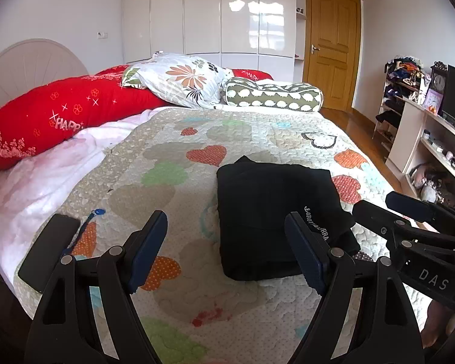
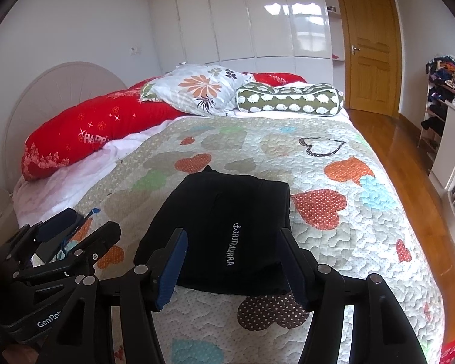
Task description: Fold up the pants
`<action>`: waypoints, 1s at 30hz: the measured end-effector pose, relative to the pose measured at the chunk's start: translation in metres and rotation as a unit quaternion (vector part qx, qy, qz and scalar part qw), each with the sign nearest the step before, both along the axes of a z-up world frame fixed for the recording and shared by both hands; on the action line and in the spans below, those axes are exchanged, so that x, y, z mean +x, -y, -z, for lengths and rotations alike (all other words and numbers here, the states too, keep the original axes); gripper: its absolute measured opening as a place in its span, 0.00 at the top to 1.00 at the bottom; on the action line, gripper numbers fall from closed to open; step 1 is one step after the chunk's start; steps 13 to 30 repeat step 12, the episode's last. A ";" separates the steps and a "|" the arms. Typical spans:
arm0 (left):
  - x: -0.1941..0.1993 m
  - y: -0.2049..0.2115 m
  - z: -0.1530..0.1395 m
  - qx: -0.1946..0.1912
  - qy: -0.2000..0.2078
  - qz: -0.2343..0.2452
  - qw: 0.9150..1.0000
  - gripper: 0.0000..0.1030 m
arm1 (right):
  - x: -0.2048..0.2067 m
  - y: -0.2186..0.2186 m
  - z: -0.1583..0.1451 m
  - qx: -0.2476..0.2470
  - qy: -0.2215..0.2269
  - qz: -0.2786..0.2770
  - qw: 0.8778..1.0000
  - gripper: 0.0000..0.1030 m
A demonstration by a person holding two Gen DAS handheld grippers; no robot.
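Black pants (image 1: 273, 212) lie folded into a compact rectangle on the heart-patterned quilt (image 1: 154, 157), white lettering on top. They also show in the right wrist view (image 2: 227, 227). My left gripper (image 1: 227, 251) is open and empty, held above the quilt just left of and before the pants. My right gripper (image 2: 233, 270) is open and empty, its fingers spread over the pants' near edge without gripping them. The right gripper shows at the right of the left wrist view (image 1: 409, 212). The left gripper shows at the lower left of the right wrist view (image 2: 75, 233).
A black phone-like slab (image 1: 48, 251) lies at the quilt's near left edge. A red bolster (image 1: 60, 115), floral pillow (image 1: 182, 82) and green pillow (image 1: 273, 97) lie at the headboard. Shelves (image 1: 424, 139) and wooden floor (image 2: 409, 166) are to the right.
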State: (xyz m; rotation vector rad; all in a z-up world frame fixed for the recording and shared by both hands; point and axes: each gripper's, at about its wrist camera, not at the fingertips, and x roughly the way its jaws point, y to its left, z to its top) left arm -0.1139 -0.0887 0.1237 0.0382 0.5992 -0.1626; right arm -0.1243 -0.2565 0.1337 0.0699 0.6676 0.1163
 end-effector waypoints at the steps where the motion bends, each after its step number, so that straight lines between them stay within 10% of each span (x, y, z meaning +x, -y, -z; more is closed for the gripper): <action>1: 0.002 -0.001 0.001 0.000 0.000 0.000 1.000 0.21 | 0.000 -0.001 0.000 0.000 0.000 0.000 1.000 0.42; 30: 0.003 -0.009 0.004 -0.005 0.002 -0.001 1.000 0.21 | -0.003 -0.002 0.000 -0.004 -0.001 -0.002 1.000 0.42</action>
